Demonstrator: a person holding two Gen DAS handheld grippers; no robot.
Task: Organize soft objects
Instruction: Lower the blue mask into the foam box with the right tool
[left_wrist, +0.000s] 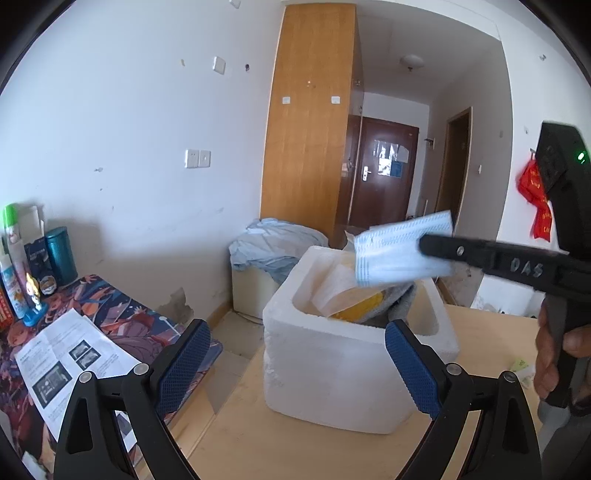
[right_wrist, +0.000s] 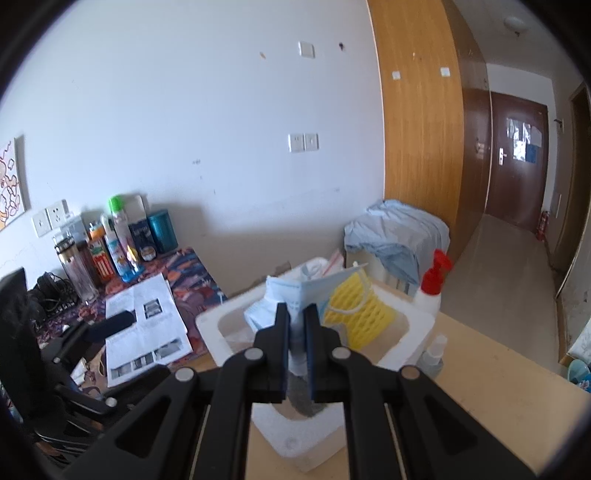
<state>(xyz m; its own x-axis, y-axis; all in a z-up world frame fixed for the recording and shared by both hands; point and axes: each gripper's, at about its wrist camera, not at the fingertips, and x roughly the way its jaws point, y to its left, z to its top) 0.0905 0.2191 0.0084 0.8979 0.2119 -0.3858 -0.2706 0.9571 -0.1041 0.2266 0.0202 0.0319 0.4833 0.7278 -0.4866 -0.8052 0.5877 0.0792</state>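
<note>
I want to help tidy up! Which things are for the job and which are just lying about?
For the job:
face mask, pinched in the right tool
foam box
yellow foam net inside it

Just lying about:
spray bottle
printed sheets
green-capped can
teal tin

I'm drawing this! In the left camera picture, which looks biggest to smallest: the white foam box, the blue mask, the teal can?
1. White foam box.
2. Blue mask, held above the box.
3. Teal can, though it stands farther away.
</note>
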